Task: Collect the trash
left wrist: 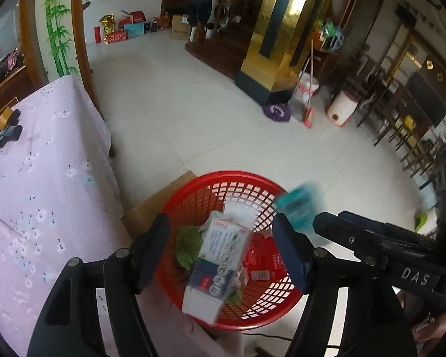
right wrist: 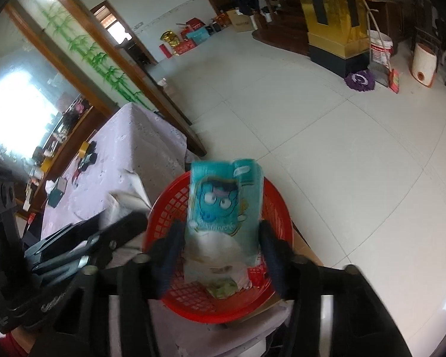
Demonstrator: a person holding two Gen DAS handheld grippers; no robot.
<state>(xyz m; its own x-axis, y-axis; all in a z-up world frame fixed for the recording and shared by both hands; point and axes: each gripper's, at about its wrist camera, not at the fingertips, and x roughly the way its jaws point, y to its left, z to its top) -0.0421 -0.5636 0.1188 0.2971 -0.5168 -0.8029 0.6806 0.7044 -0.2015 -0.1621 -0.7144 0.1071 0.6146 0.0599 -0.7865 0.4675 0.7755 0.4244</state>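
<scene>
A red mesh basket (left wrist: 211, 184) (right wrist: 279, 205) stands beside the table and holds trash: a white and blue box (left wrist: 220, 255), a green scrap (left wrist: 187, 244) and a red wrapper (left wrist: 261, 255). My left gripper (left wrist: 223, 250) is open above the basket, with the box loose between its fingers. My right gripper (right wrist: 223, 241) is open above the basket; a teal tissue pack (right wrist: 226, 199) sits blurred between its fingers, apart from both. The pack also shows in the left wrist view (left wrist: 297, 205).
A table with a pink flowered cloth (left wrist: 44, 178) (right wrist: 128, 148) lies to the left, with a tape roll (left wrist: 6, 117) and small dark items on it. Cardboard (left wrist: 151, 205) lies under the basket. White tile floor (left wrist: 208, 113) stretches ahead to a gold pillar (left wrist: 279, 44).
</scene>
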